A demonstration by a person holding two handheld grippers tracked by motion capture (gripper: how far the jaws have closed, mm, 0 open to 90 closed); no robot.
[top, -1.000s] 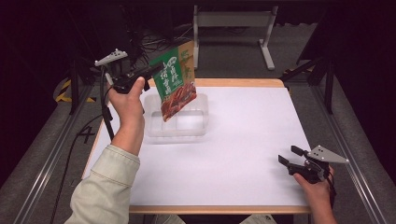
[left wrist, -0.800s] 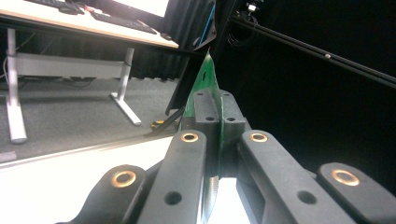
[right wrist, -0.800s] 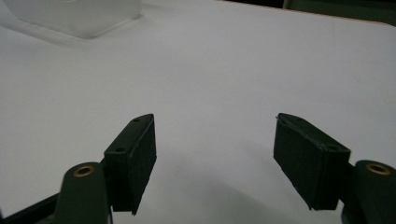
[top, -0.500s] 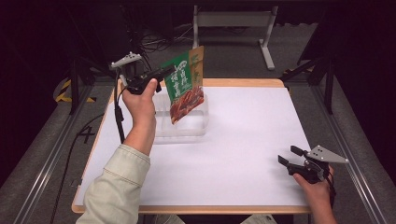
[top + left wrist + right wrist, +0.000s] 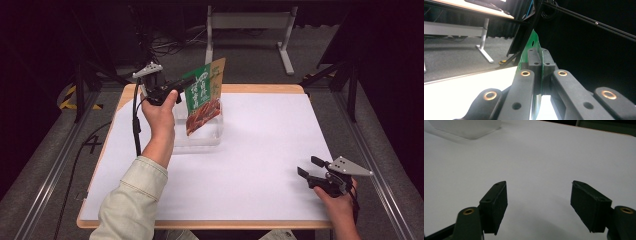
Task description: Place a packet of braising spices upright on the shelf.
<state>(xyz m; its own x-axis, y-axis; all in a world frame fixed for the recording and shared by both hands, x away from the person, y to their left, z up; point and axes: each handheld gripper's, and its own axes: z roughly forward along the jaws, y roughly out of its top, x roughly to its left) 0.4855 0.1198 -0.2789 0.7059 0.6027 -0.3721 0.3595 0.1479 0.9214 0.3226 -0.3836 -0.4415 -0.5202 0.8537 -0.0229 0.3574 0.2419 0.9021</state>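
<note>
At the bench's near right corner, the right gripper [image 5: 311, 172] rests low over the white sheet, its fingers [image 5: 494, 205] wide apart on nothing. Farther back on the left, the left gripper [image 5: 186, 82] clamps a green pouch [image 5: 202, 97] by its top, long axis near upright, hanging over a clear bin [image 5: 200, 135].

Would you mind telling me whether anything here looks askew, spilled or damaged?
Nothing looks spilled or damaged. The green snack pouch hangs tilted over the clear container, but only because the left gripper pinches its edge. The right gripper rests open on the table.
</note>
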